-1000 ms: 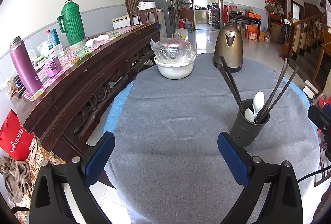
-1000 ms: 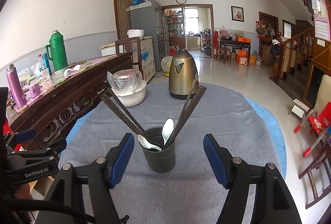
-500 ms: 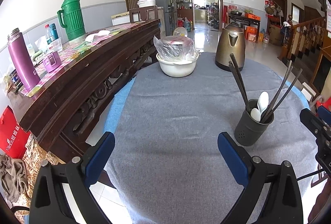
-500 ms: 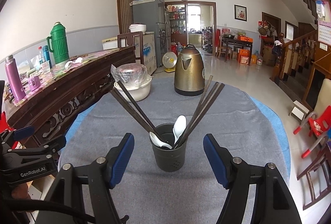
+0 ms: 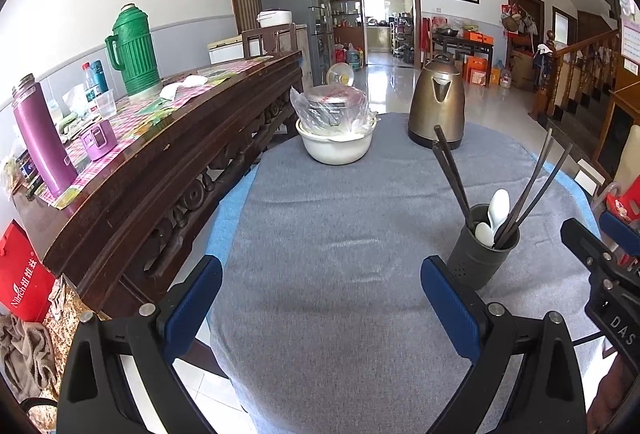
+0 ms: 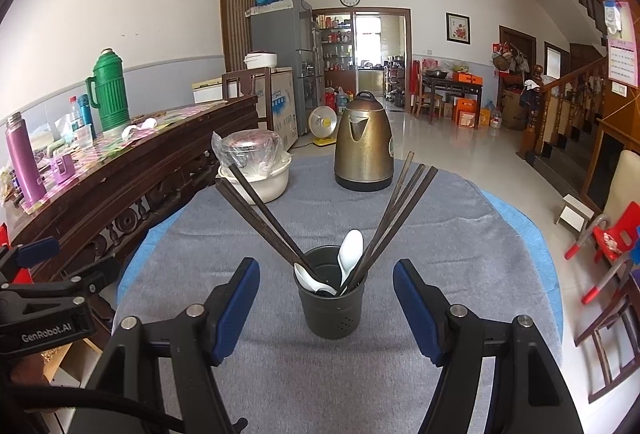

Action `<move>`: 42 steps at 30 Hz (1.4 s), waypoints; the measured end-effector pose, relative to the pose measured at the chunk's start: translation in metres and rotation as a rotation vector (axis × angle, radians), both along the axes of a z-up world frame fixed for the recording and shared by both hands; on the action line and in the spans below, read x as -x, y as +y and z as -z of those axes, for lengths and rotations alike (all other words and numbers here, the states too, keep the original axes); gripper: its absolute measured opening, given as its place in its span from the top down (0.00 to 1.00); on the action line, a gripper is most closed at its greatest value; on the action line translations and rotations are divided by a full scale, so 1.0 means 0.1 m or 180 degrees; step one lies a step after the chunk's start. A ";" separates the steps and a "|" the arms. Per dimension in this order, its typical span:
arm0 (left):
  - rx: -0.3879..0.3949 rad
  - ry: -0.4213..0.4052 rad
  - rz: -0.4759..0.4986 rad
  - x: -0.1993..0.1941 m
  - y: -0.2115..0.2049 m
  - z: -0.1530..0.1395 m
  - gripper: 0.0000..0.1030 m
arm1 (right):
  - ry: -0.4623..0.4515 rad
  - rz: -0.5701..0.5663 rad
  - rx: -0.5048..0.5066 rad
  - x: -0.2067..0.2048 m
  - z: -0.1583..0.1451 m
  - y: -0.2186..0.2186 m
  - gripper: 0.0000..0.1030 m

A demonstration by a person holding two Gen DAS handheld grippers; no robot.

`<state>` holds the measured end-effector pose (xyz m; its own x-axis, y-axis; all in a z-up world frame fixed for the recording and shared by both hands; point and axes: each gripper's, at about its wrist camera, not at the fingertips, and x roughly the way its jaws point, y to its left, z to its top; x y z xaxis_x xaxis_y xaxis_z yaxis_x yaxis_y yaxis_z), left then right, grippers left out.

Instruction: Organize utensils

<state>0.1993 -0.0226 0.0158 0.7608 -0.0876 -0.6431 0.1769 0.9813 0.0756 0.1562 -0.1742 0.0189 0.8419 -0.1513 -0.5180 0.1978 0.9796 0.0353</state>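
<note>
A dark grey utensil holder (image 6: 330, 297) (image 5: 482, 250) stands upright on the grey tablecloth (image 6: 420, 226). Several dark chopsticks (image 6: 262, 211) lean out of it to both sides, and two white spoons (image 6: 349, 250) sit inside. My right gripper (image 6: 326, 308) is open, its blue pads on either side of the holder and just short of it, touching nothing. My left gripper (image 5: 322, 298) is open over bare cloth, left of the holder, with nothing between its fingers. The right gripper's tip (image 5: 600, 254) shows at the right edge of the left wrist view.
A bronze kettle (image 6: 363, 147) and a white bowl with a bagged pot (image 6: 256, 165) stand at the table's far side. A long dark wooden sideboard (image 5: 152, 161) runs along the left with a green thermos (image 5: 132, 51) and a purple flask (image 5: 40, 133). Chairs stand at the right (image 6: 608, 238).
Both views have drawn back a little and tilted up. The holder now sits lower and farther from my right gripper's pads. Nothing on the table has moved.
</note>
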 end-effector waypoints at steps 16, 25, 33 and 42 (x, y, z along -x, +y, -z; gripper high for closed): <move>-0.0198 0.0038 -0.0058 0.01 -0.13 -0.02 0.04 | 0.0001 -0.0089 -0.0197 -0.11 0.12 -0.11 0.29; -0.0246 0.0018 -0.0005 0.13 -0.28 -0.07 0.04 | -0.0061 -0.0031 -0.0294 0.04 0.09 -0.30 0.29; -0.0228 -0.0104 -0.0017 0.33 -0.33 -0.19 0.04 | -0.0163 -0.0065 -0.0251 0.25 -0.02 -0.33 0.29; -0.0207 -0.0226 0.0033 0.57 -0.41 -0.29 0.04 | -0.0285 -0.0056 -0.0231 0.53 -0.12 -0.37 0.29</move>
<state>0.1426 -0.0639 0.0449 0.8040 -0.0555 -0.5921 0.1789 0.9721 0.1519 0.1027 -0.2109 0.0312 0.8876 -0.1008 -0.4495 0.1733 0.9772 0.1230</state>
